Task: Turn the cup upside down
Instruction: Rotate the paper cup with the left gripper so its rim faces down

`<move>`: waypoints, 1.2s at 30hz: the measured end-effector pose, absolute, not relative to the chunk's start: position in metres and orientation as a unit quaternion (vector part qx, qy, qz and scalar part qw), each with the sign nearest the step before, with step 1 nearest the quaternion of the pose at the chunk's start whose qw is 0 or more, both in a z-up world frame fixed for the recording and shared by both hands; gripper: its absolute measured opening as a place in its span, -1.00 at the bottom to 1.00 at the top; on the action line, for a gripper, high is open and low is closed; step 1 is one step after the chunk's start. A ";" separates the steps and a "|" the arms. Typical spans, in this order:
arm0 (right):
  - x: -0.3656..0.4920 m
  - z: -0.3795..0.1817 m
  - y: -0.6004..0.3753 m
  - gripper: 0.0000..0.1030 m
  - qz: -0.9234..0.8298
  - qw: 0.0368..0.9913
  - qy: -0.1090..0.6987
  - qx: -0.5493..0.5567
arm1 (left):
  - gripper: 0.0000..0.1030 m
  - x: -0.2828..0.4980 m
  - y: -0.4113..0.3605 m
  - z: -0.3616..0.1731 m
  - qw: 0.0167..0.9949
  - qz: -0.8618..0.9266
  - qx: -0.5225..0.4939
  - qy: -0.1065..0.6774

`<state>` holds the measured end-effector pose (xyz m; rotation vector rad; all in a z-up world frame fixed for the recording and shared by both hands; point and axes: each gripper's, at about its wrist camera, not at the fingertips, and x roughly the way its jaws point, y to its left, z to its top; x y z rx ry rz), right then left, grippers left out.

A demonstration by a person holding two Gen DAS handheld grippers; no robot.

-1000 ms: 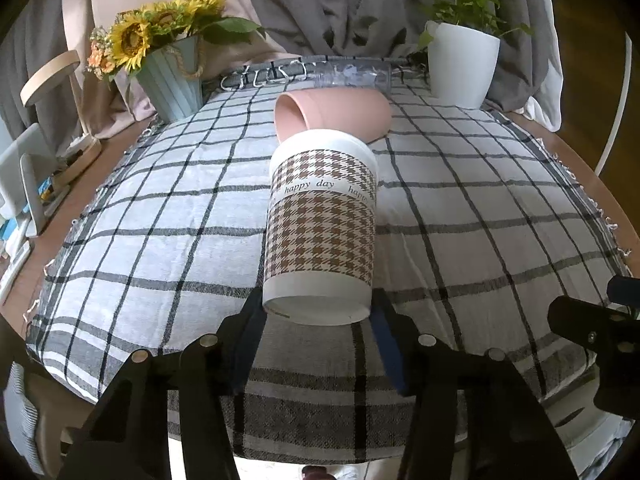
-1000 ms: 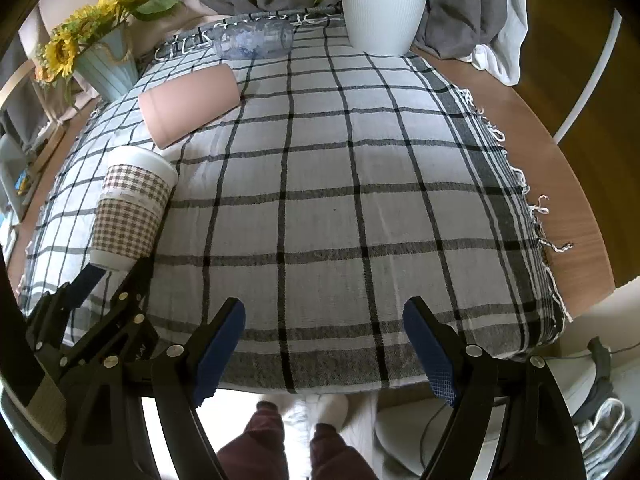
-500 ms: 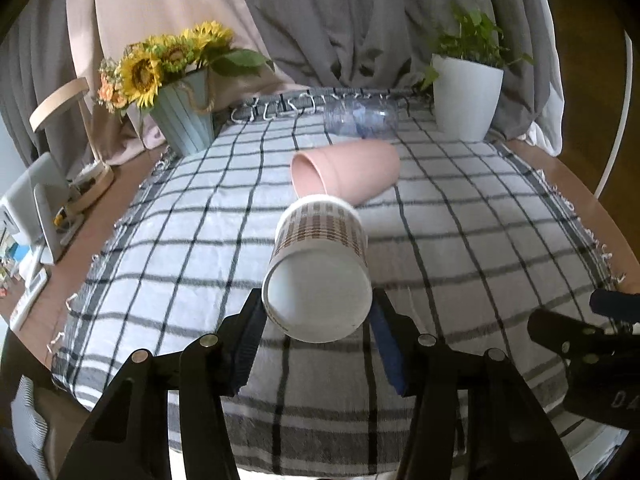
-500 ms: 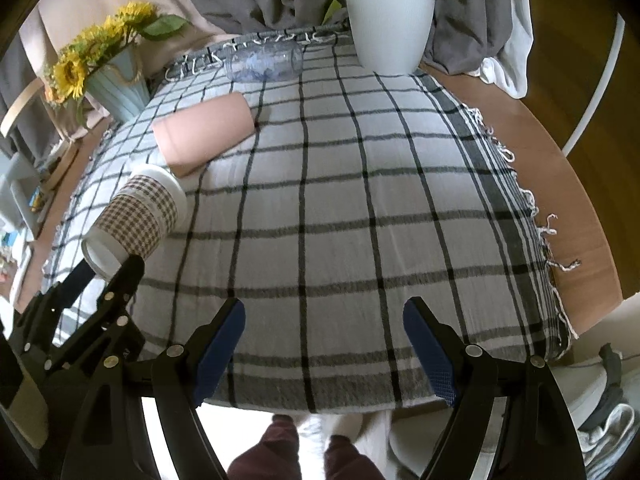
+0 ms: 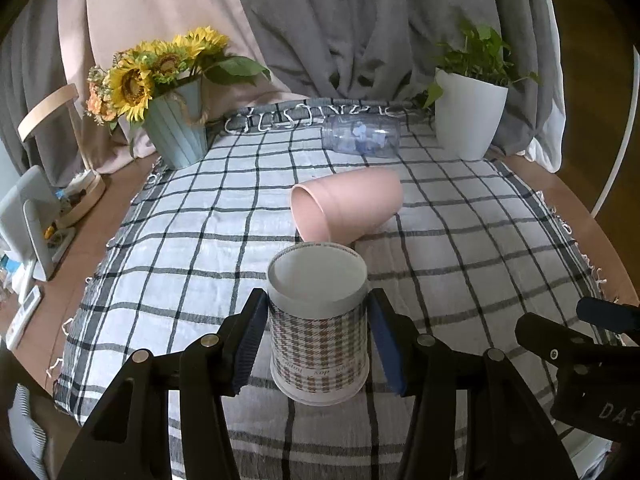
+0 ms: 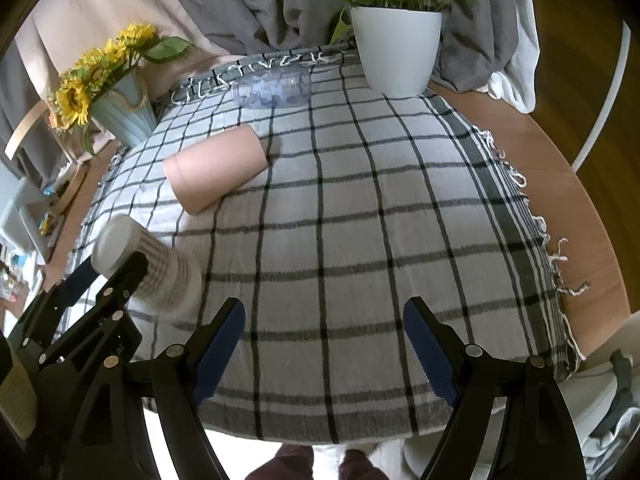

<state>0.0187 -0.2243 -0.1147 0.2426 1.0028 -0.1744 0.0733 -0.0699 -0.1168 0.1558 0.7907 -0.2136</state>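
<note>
A brown houndstooth paper cup (image 5: 318,322) with a white rim is clamped between my left gripper's (image 5: 316,340) blue pads. It is turned over, its flat white base up and its printed band upside down near the bottom, above the checked cloth. In the right wrist view the cup (image 6: 152,268) is blurred at the left, tilted, in the left gripper. My right gripper (image 6: 320,350) is open and empty over the cloth's near edge.
A pink cup (image 5: 348,204) lies on its side just behind the held cup. A clear plastic jar (image 5: 360,140) lies at the back. A sunflower vase (image 5: 176,128) stands back left, a white plant pot (image 5: 468,120) back right. The checked cloth (image 6: 360,220) covers the round table.
My left gripper has rotated the houndstooth cup from upright through base-toward-camera to inverted, base up. The right gripper has stayed open and drifted slightly.
</note>
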 end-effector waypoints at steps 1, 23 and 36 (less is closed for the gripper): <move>0.020 -0.114 -0.224 0.58 -0.084 0.867 0.478 0.117 | -0.01 0.074 -0.070 -0.116 0.914 -0.105 0.075 0.384; 0.030 -0.123 -0.217 0.58 -0.080 0.861 0.489 0.115 | -0.01 0.057 -0.056 -0.124 0.908 -0.108 0.062 0.400; 0.028 -0.122 -0.217 0.58 -0.082 0.861 0.489 0.112 | 0.02 0.058 -0.050 -0.122 0.906 -0.102 0.044 0.408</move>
